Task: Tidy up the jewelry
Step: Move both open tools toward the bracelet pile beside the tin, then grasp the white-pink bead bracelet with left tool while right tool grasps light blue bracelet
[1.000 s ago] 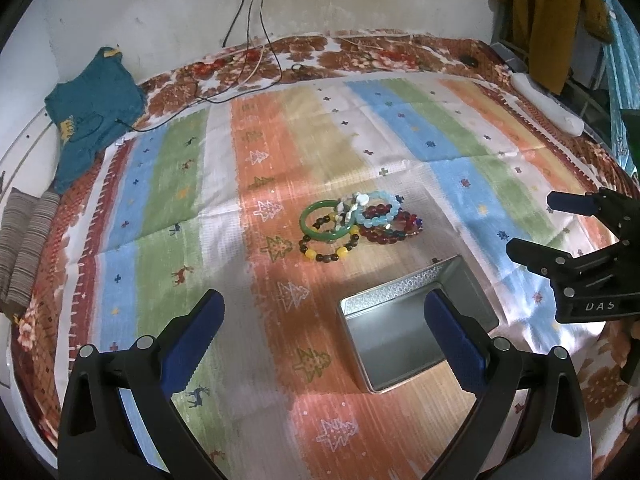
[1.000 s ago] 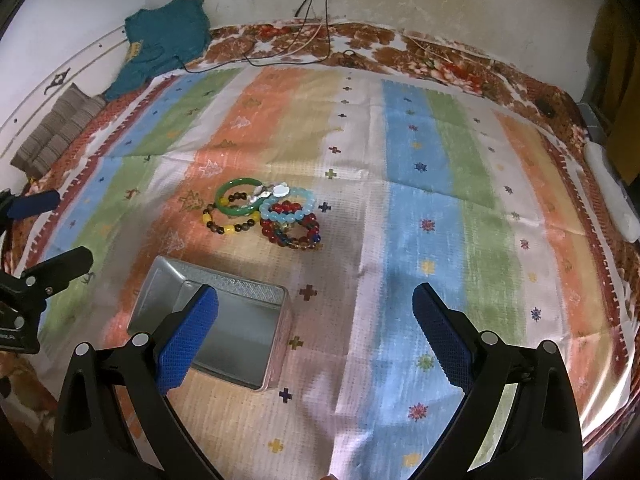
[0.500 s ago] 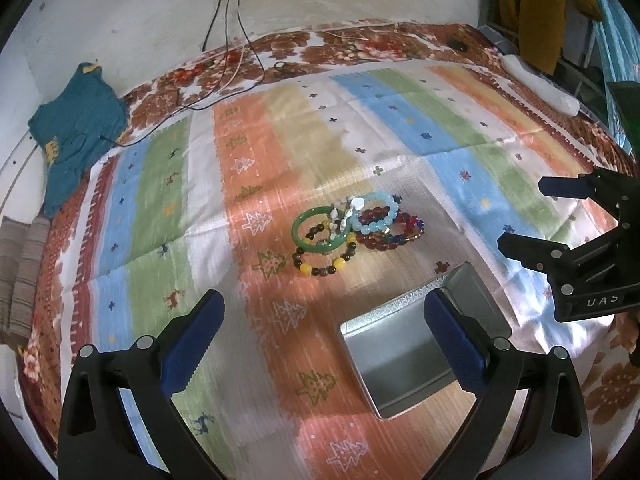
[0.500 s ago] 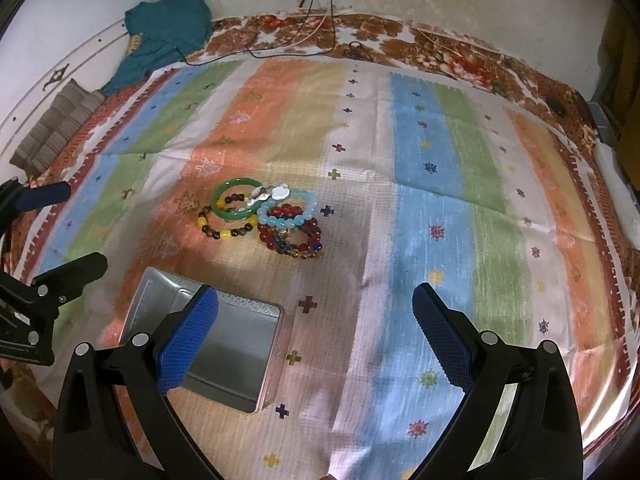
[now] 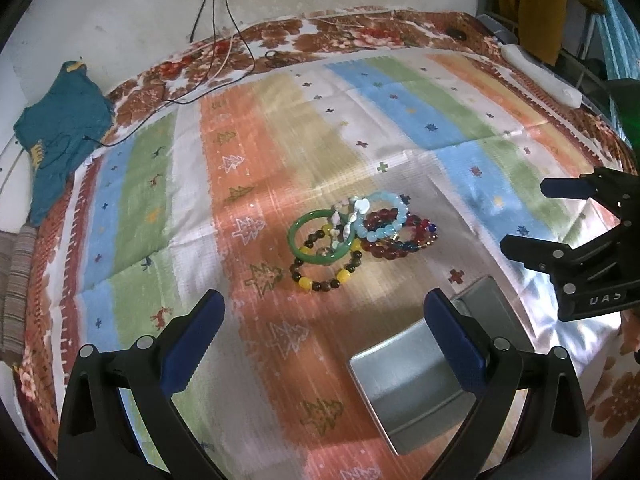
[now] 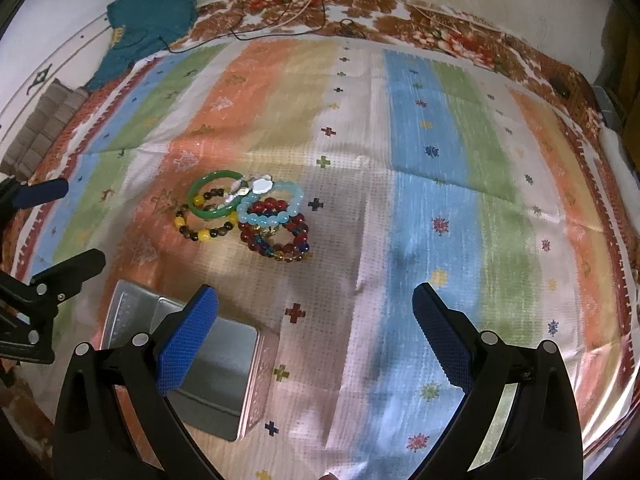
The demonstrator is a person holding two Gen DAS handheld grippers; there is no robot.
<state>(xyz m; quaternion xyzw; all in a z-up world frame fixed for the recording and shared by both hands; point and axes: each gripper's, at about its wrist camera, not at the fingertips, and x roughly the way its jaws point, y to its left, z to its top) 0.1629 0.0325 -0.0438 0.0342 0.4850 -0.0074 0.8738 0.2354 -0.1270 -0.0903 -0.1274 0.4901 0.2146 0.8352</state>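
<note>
A heap of bracelets lies on the striped cloth: a green bangle (image 5: pixel 297 240) (image 6: pixel 197 196), a brown and yellow bead bracelet (image 5: pixel 320 285) (image 6: pixel 202 234), a pale blue bead bracelet (image 5: pixel 380 232) (image 6: pixel 264 220) and dark red bead bracelets (image 5: pixel 394 250) (image 6: pixel 280 246). An open silver tin (image 5: pixel 404 384) (image 6: pixel 224 364) sits nearer to me than the heap. My left gripper (image 5: pixel 324 340) hangs open above the cloth, short of the heap, its right finger over the tin. My right gripper (image 6: pixel 316 336) is open too, with its left finger over the tin. Neither holds anything.
A teal garment (image 5: pixel 60 128) (image 6: pixel 148 24) lies at the far left corner, with black and white cables (image 5: pixel 216 60) running to the wall. A white bar (image 5: pixel 540 76) lies at the far right edge. Striped folded fabric (image 6: pixel 44 124) sits at the left.
Both grippers have drawn nearer to the cloth and the heap, which now shows larger. The tin sits lower in both views. Jaws stay open.
</note>
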